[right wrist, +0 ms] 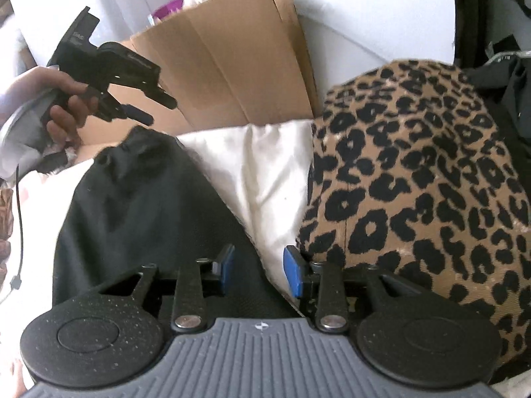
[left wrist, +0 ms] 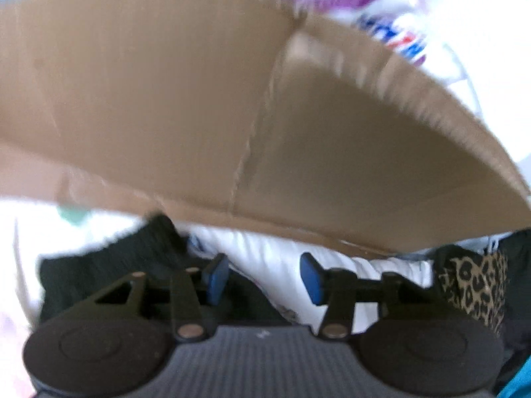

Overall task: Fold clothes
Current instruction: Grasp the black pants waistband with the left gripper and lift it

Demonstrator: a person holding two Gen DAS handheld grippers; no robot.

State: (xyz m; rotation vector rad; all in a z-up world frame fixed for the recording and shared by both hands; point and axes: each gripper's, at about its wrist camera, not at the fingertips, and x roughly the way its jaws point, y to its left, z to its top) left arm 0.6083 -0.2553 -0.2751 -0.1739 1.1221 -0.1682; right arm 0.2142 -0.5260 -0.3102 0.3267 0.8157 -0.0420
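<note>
A black garment (right wrist: 139, 199) lies folded on white bedding, its far edge bunched just under my left gripper (right wrist: 156, 109), which a hand (right wrist: 63, 109) holds above it. In the left wrist view the left gripper (left wrist: 264, 278) stands open, with nothing between its blue pads (left wrist: 215, 277); the black garment (left wrist: 99, 275) lies below on the left. My right gripper (right wrist: 260, 273) is open too and holds nothing, hovering over the near edge of the black garment. A leopard-print garment (right wrist: 415, 182) is heaped to the right, and it also shows in the left wrist view, leopard-print garment (left wrist: 474, 288).
A brown cardboard box (right wrist: 225, 76) stands right behind the clothes and fills most of the left wrist view as cardboard flaps (left wrist: 166, 99). A white satin cushion (right wrist: 265, 172) lies between the black and leopard pieces. Dark bags or clothing (right wrist: 497, 66) sit at the far right.
</note>
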